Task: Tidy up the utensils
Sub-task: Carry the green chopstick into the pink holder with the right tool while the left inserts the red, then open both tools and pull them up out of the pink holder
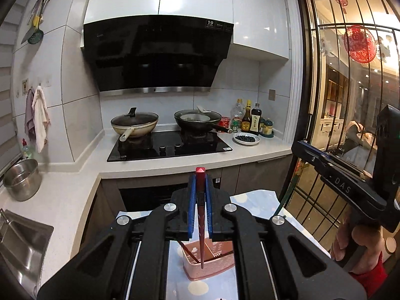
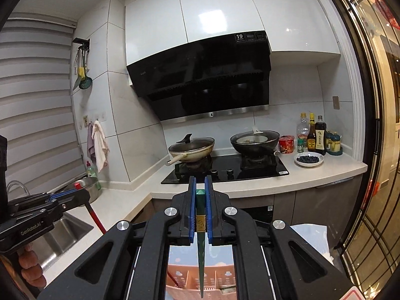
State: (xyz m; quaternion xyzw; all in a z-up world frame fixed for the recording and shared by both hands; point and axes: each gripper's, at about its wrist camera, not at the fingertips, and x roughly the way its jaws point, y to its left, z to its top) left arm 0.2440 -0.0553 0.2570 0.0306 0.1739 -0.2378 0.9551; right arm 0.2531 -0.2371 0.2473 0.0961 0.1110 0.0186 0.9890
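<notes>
Clamped in the left gripper, a red chopstick was held above the pink basket. A green chopstick was pinched in the right gripper, likewise over the basket; neither was yet dropped in.

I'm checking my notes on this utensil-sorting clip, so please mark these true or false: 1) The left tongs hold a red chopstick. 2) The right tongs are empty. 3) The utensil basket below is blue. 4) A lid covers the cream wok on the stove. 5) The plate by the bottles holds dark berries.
1) True: the left tongs are shut on a red chopstick.
2) False: the right tongs are shut on a green chopstick.
3) False: the basket is pink.
4) True: a glass lid sits on the cream wok.
5) True: the white plate by the bottles holds small dark berries.
</notes>
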